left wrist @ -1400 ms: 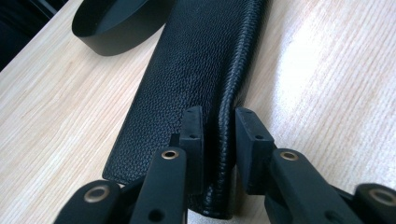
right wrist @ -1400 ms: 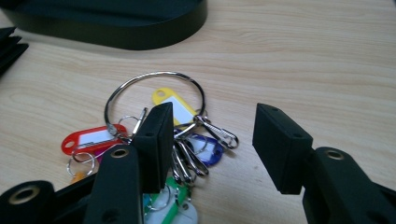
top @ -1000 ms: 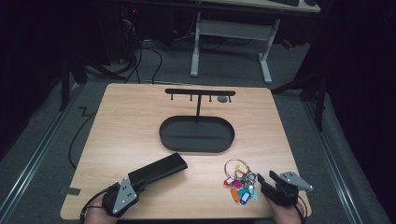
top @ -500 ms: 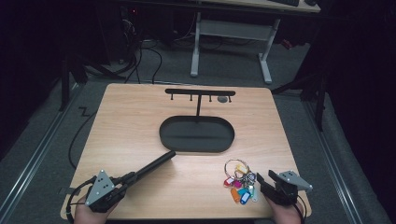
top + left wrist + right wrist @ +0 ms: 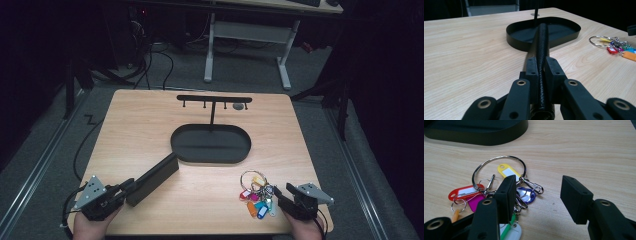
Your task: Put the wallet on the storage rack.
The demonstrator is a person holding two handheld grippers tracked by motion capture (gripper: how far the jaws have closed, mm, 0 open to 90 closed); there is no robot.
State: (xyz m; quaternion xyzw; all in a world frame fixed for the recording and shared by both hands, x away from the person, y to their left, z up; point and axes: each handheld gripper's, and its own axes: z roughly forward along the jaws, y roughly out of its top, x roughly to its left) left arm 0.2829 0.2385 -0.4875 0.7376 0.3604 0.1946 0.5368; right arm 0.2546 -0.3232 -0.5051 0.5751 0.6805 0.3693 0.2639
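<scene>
Pale wooden surface (image 5: 150, 130) in a dark room. Lower left, the left hand-held gripper (image 5: 541, 72) is clenched on a black case (image 5: 152, 178), its far end just beside the black tray (image 5: 210, 157). Lower right, the right hand-held gripper (image 5: 537, 195) gapes, released, over the key bunch (image 5: 499, 187).

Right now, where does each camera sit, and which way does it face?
High view: above the table's near edge, looking forward and down; left gripper and right gripper enter at the bottom.
Left gripper view: along its jaws, shut on the black wallet, toward the black tray.
Right gripper view: over open jaws at the key bunch.
All three share the tray and keys.
</scene>
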